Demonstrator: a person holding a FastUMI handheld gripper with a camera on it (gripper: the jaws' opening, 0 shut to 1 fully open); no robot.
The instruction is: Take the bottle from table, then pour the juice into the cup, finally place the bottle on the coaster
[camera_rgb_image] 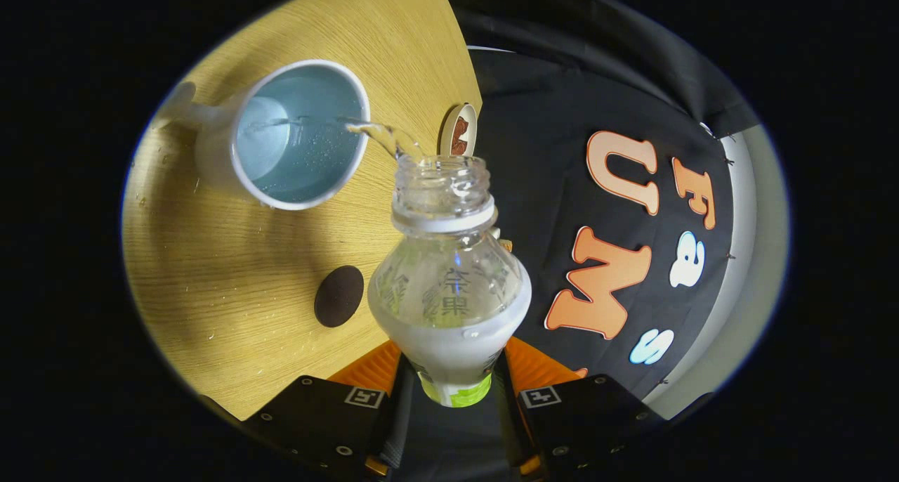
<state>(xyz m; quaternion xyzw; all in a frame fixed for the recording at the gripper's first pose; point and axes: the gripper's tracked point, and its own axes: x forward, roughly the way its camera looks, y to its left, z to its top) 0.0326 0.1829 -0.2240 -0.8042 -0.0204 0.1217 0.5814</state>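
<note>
My gripper [453, 376] is shut on a clear plastic bottle [449, 278] with a white and green label, both fingers pressing its lower body. The bottle is tipped over, its open mouth [442, 176] pointing ahead. A thin clear stream [376, 134] runs from the mouth into a white cup [298, 134] with a pale blue inside, which stands on the wooden table [232, 271] beyond the fingers. Liquid wets the cup's inside. A dark round coaster [338, 296] lies on the table close to the bottle's shoulder, nearer the fingers than the cup.
A small round disc with a pale rim and brown face [460, 131] sits at the table's edge just beyond the bottle mouth. Small droplets dot the wood around the cup. The table's edge runs behind the bottle, with the booth's black cloth past it.
</note>
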